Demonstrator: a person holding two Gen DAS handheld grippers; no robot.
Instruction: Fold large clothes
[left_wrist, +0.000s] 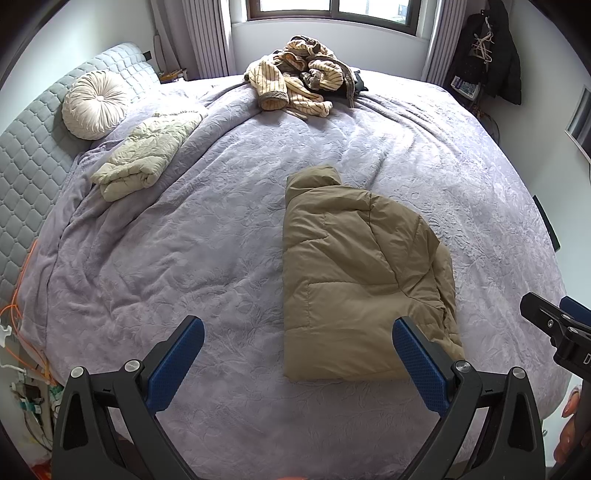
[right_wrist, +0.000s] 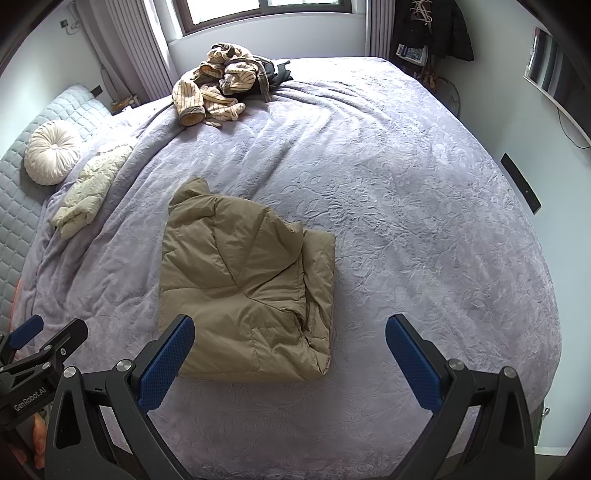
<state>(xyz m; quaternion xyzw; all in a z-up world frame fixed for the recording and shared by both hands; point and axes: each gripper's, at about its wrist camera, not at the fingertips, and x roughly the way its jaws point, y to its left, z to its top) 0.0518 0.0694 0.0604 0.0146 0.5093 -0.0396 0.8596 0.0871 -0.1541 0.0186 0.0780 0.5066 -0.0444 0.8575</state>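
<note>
L claw (left_wrist: 297, 363): released, jaws spread wide, nothing between them; hangs above the bed's near edge.
R claw (right_wrist: 290, 360): released too, wide gap, empty.
Tan puffer jacket (left_wrist: 354, 280): task item. Lies flat on purple bedspread (left_wrist: 184, 258), folded lengthwise into a narrow slab, collar at far end. Just ahead of both claws; near hem sits between L claw's fingers in its view, off to R claw's left side w/ its left finger overlapping the hem corner.
Step in hand (judged): crosswise fold left, hem up toward collar.
How to do it well: drop each claw onto a near hem corner, bite thru all layers not just top skin; puffy fill will slip, so pinch deep. Lift both together, level, carry fwd, lay down square w/ collar edge. Loose sleeve layer along jacket's right side may spill; tuck first.
Striped robe pile (left_wrist: 299, 74): far ahead by the window, unfolded, prob next.
Cream quilted piece (left_wrist: 144, 158): far-left of L claw, already folded, beside round cushion (left_wrist: 94, 105).
</note>
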